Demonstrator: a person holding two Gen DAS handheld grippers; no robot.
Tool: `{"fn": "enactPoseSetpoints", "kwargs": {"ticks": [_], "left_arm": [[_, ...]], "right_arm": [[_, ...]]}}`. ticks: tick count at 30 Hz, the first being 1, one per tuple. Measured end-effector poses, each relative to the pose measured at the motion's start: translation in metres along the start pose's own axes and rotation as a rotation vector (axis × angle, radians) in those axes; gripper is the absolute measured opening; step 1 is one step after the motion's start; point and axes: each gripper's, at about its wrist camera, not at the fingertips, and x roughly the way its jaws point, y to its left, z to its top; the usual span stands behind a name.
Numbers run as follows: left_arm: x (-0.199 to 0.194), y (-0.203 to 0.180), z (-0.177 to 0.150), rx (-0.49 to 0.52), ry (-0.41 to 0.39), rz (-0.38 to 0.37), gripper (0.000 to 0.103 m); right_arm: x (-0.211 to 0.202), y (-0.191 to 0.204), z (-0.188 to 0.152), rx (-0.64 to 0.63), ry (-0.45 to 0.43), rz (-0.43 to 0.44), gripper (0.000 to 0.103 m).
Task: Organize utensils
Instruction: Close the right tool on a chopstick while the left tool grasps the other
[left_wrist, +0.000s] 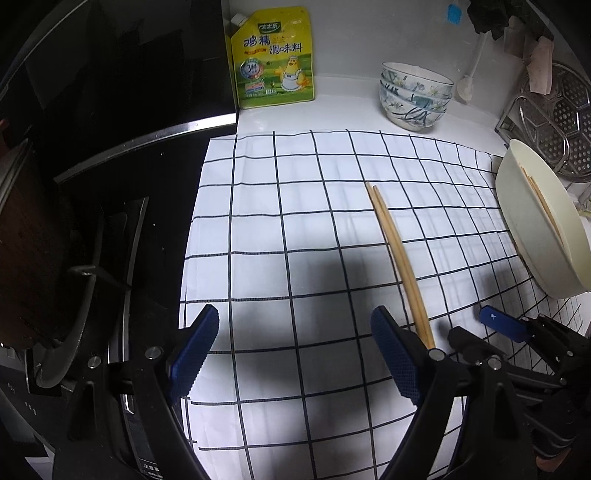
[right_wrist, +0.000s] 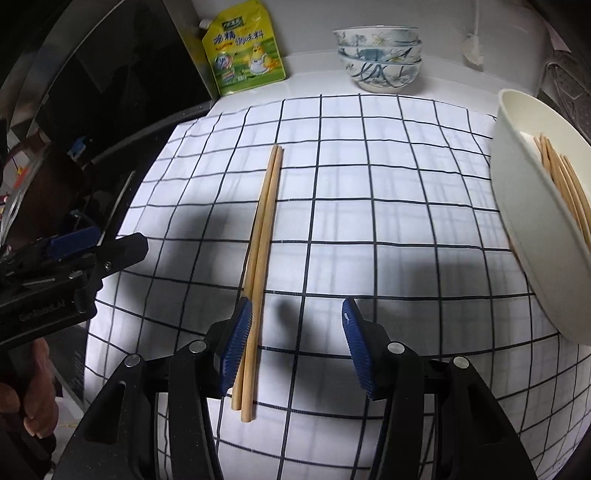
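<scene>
Both jaws spread wide, chopsticks (right_wrist: 260, 266) on checked cloth (right_wrist: 369, 206), "鸡精调味料" pouch (left_wrist: 274, 57)

Home kitchen: black stove (left_wrist: 110, 236), seasoning pouch (left_wrist: 275, 59), stacked bowls (left_wrist: 413, 96), steamer rack (left_wrist: 557, 118), checked cloth (left_wrist: 295, 229).

Your white counter (left_wrist: 332, 114) carries a checked cloth (left_wrist: 295, 229), yellow pouch (left_wrist: 275, 59), and stacked bowls (left_wrist: 415, 96). Two chopsticks (right_wrist: 262, 236) lie on the cloth.

Checked cloth (right_wrist: 369, 206), yellow seasoning pouch (left_wrist: 275, 59), stacked floral bowls (left_wrist: 413, 96), steamer rack (left_wrist: 557, 122)
</scene>
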Motion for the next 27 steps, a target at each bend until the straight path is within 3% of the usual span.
{"fn": "enactPoseSetpoints", "kwargs": {"ticks": [6, 18, 20, 22, 25, 27], "left_arm": [[0.009, 0.007, -0.004, -0.02, 0.019, 0.003, 0.083], [0.014, 0.017, -0.009, -0.04, 0.033, 0.009, 0.083], [0.014, 0.018, -0.009, -0.042, 0.031, 0.01, 0.083], [0.014, 0.019, -0.009, -0.041, 0.031, 0.009, 0.083], [0.014, 0.016, -0.011, -0.038, 0.033, 0.003, 0.083], [0.016, 0.011, -0.014, -0.033, 0.037, -0.009, 0.083]], "right_arm": [[0.01, 0.006, -0.003, -0.016, 0.014, -0.011, 0.049], [0.02, 0.028, -0.011, -0.129, -0.001, -0.134, 0.048], [0.02, 0.029, -0.011, -0.134, -0.006, -0.133, 0.042], [0.021, 0.031, -0.01, -0.144, -0.009, -0.129, 0.026], [0.022, 0.03, -0.009, -0.152, -0.009, -0.122, 0.012], [0.021, 0.028, -0.009, -0.146, -0.009, -0.114, 0.007]]}}
